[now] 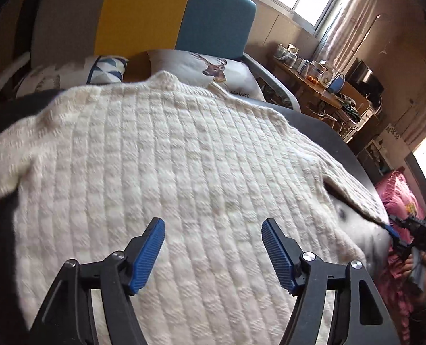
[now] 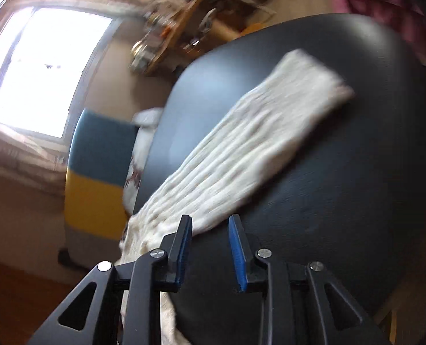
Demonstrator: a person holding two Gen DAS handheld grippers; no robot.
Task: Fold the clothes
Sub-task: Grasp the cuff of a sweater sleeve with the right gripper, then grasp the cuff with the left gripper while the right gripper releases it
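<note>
Directly beneath and ahead of the left tool [image 1: 213, 254] lies the cream knit sweater [image 1: 167, 166], spread flat on the dark surface [image 1: 322, 126] with its neckline at the far end and its hem nearest the tool. That tool's blue-padded fingers [image 1: 148, 254] stand wide apart above the lower body of the sweater, holding nothing; whether the pads touch the knit I cannot tell. One sleeve runs off to the tool's left, the other to its right, where the right tool [image 1: 396, 234] sits at the cuff end (its grip there is too small to make out from this view).

From the right wrist view, the sleeve [image 2: 241, 155] stretches diagonally away from the right tool [image 2: 210, 250], lying flat on the dark surface [image 2: 356, 201] with the cuff at the far right end. This tool's fingers [image 2: 237, 254] are parted with bare surface showing in the gap between them; the sweater's edge passes just behind and to the left of the left finger. The picture is motion-blurred.

Beyond the sweater's neckline sit pillows [image 1: 213, 72] against a grey, yellow and blue headboard [image 1: 144, 14].
</note>
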